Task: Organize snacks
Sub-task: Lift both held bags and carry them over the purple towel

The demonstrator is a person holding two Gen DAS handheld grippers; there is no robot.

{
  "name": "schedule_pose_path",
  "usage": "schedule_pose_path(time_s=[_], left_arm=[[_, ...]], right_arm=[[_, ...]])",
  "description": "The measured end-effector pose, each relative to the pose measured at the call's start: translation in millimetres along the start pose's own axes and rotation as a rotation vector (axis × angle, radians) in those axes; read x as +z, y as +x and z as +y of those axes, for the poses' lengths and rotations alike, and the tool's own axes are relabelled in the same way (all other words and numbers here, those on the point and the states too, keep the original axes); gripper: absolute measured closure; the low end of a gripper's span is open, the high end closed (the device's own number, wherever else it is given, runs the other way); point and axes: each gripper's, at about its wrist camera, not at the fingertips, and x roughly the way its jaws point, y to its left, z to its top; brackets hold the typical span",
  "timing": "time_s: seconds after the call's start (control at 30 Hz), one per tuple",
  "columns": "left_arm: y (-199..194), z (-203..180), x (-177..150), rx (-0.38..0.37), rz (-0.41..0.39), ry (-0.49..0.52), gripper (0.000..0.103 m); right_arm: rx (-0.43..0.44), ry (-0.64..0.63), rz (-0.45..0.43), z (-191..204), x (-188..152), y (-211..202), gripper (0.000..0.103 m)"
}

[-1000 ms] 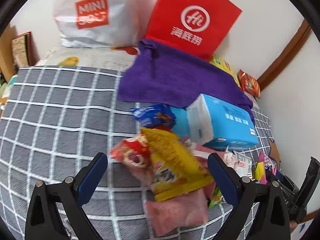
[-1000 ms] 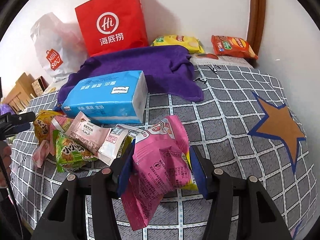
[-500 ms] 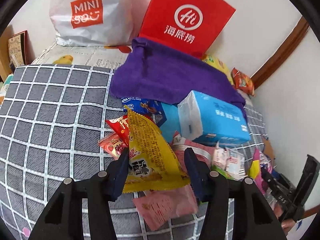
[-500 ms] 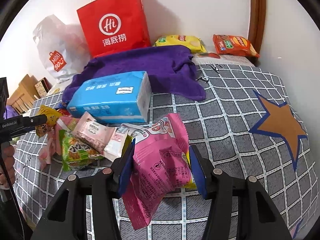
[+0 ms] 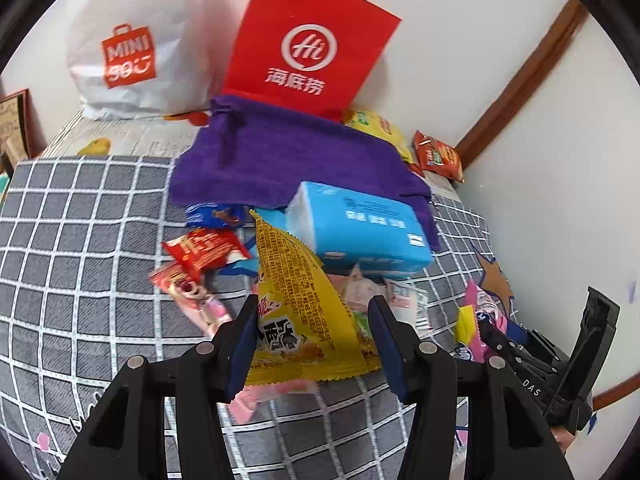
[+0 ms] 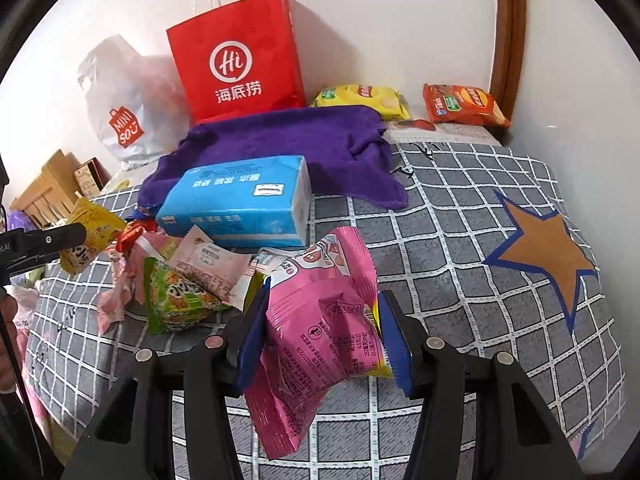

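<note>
Lying under everything is the big gray checked blanket [image 6: 460,216], with an orange star [image 6: 548,248] on it. At the back, by the wall, a red paper bag [image 6: 236,56] stands up tall, and a white plastic bag [image 5: 132,40] sits next to it. A purple towel [image 6: 304,140] is spread out in front of the red bag. A blue tissue pack [image 6: 240,204] lies on the towel's front edge. Two chip bags, a yellow chip bag [image 6: 360,98] and an orange chip bag [image 6: 464,106], rest by the wall near the corner.

A pile of small snacks sits in front of the tissue pack, with a green snack bag [image 6: 176,300] in it.

My right claw [image 6: 320,344] is pinched partway closed on a pink snack bag [image 6: 320,328], held above the blanket. My left claw [image 5: 312,344] is pinched partway closed on a yellow snack bag [image 5: 296,300], held up over the pile. A red candy pack [image 5: 204,252] lies just beside it.
</note>
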Motion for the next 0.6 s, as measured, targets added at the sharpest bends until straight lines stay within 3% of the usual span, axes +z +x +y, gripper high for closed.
schedule_pose_path(time_s=[0.33, 0.6], left_arm=[[7, -29, 32, -0.017, 0.003, 0.04, 0.051], [7, -40, 80, 0.031, -0.029, 0.1, 0.051]], right_arm=[[0.055, -0.024, -0.068, 27, 49, -7, 0.049], [0.08, -0.076, -0.106, 38, 115, 5, 0.049]])
